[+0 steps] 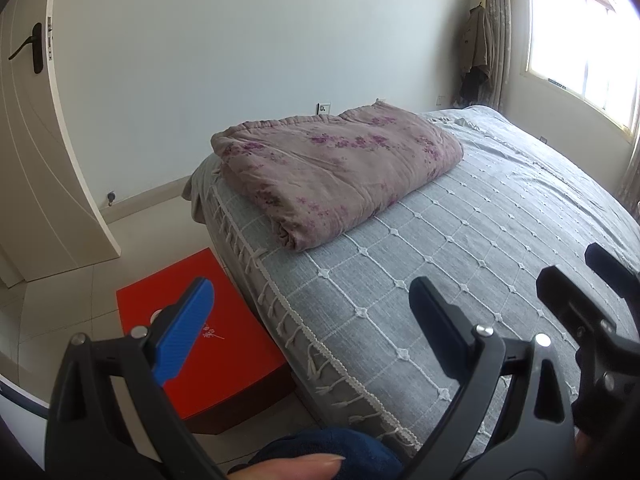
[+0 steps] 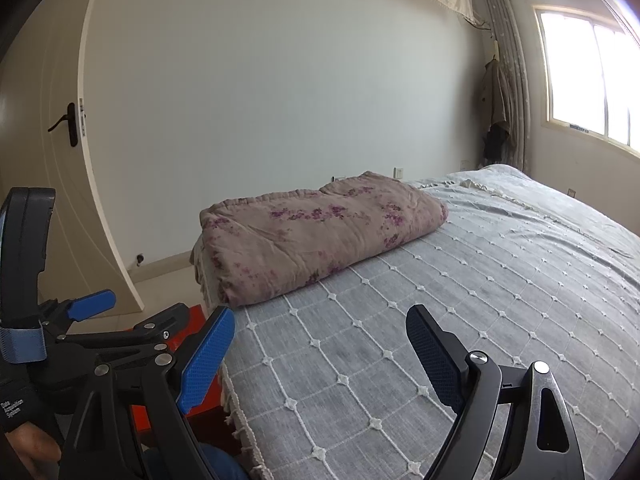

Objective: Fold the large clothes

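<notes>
A folded mauve quilt with purple flower print lies on the far left corner of the bed, also seen as the quilt in the right wrist view. My left gripper stands open over the bed's near left edge, nothing between its blue pads. My right gripper is open too, empty, above the grey bedspread. Both are well short of the quilt. The left gripper shows at the left of the right wrist view, and the right gripper's fingers at the right of the left wrist view.
A red box sits on the tiled floor beside the bed. A white door stands open at left. A window and curtain are at far right, with clothes hanging in the corner. A hand and dark blue sleeve are below.
</notes>
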Available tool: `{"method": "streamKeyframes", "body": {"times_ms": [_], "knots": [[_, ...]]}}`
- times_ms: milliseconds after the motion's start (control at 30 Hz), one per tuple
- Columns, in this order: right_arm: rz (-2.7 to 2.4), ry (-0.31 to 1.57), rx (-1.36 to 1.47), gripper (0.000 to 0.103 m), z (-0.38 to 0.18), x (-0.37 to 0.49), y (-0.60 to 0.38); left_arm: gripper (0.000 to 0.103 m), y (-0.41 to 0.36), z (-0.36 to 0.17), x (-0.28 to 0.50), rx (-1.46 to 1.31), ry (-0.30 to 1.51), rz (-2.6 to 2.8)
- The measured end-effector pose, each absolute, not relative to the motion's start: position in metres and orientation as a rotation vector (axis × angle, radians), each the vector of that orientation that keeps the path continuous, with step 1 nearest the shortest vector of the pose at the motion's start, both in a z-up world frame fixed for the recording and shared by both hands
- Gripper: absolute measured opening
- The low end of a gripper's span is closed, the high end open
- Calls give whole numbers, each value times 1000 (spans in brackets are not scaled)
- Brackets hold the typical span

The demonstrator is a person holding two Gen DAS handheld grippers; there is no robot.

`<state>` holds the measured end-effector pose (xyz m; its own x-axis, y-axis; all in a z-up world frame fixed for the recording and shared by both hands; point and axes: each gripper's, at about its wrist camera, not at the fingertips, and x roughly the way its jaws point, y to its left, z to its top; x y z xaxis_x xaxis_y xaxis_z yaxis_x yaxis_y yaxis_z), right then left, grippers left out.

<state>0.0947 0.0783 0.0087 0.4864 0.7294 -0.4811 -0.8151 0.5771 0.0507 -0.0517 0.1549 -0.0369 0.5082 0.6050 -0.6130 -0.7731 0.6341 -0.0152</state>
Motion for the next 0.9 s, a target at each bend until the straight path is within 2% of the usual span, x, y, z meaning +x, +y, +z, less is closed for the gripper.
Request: {"method": "streamKeyframes", "body": {"times_ms": [900], "knots": [[945, 491, -182, 89, 7, 98, 74, 98, 149, -39, -48, -277, 603, 851]]}}
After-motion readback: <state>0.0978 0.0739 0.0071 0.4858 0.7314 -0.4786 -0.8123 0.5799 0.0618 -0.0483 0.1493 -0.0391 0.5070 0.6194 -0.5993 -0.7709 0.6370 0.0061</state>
